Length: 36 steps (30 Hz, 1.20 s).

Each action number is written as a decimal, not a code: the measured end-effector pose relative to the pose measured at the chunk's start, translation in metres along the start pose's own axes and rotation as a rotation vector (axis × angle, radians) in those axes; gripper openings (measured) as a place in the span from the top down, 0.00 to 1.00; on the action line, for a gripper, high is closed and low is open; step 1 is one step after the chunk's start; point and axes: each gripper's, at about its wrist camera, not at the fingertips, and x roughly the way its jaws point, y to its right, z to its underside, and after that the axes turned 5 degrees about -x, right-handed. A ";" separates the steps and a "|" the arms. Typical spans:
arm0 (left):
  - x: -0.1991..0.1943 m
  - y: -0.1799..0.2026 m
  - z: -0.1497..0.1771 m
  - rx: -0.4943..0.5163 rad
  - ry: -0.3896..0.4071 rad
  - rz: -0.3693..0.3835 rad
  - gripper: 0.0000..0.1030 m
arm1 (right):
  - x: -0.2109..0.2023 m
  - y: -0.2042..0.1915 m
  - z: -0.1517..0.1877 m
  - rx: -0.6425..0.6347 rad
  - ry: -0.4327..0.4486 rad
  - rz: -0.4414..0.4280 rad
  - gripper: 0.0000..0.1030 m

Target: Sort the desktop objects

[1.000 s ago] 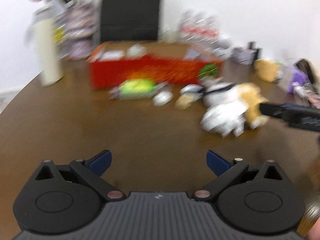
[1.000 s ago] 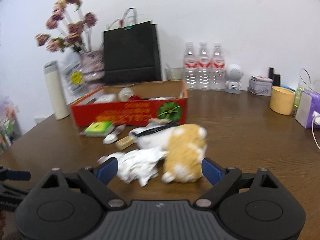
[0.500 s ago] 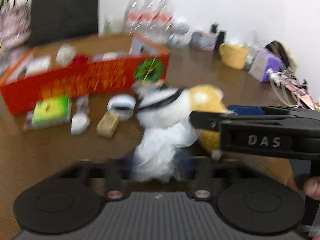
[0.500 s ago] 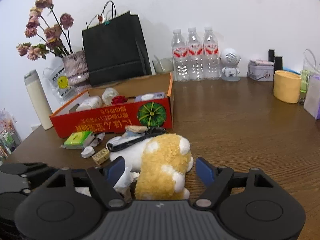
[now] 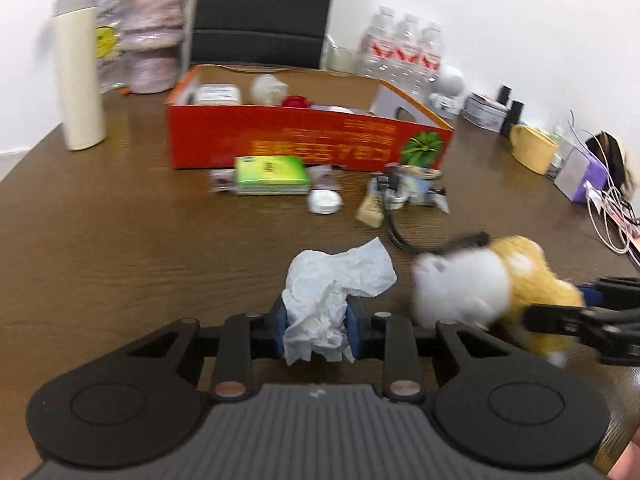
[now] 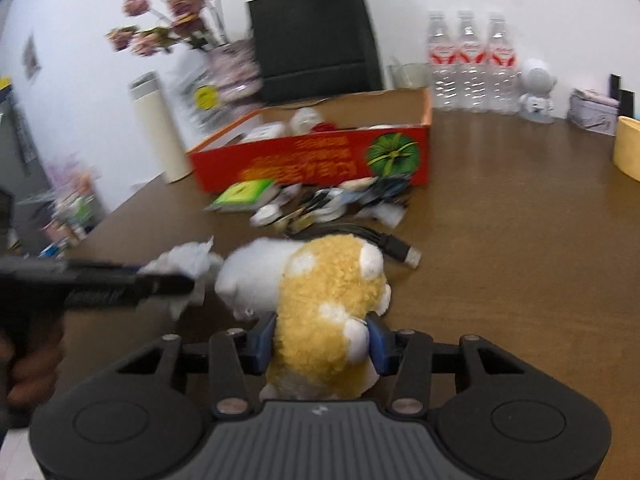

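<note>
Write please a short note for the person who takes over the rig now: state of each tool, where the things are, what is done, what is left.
Left tool: shut on the crumpled tissue, low over the table.
Right tool: jaws closing on the plush toy, pads already pressing its sides.
Red box: behind, already holding a few small things.
Loose in front of the box: green packet, small white case, a black cable and other small bits.
Done: both things gripped.
Left: probably carry tissue and toy to their places, then sort the loose pile.
</note>
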 end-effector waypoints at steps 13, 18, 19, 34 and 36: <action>-0.021 0.001 0.023 0.084 0.007 -0.043 0.56 | -0.010 -0.044 0.017 -0.134 -0.085 0.056 0.26; -0.021 -0.001 0.026 0.079 -0.002 -0.045 0.62 | -0.014 -0.053 0.039 -0.192 -0.011 0.091 0.54; -0.021 -0.002 0.025 0.066 -0.006 -0.046 0.65 | -0.014 -0.054 0.041 -0.191 -0.004 0.108 0.54; -0.018 -0.009 0.022 0.056 -0.009 -0.018 0.68 | 0.034 -0.028 -0.061 0.039 0.121 -0.004 0.62; -0.014 -0.013 0.022 0.045 -0.013 -0.030 0.68 | 0.054 -0.028 -0.068 0.022 0.122 0.005 0.61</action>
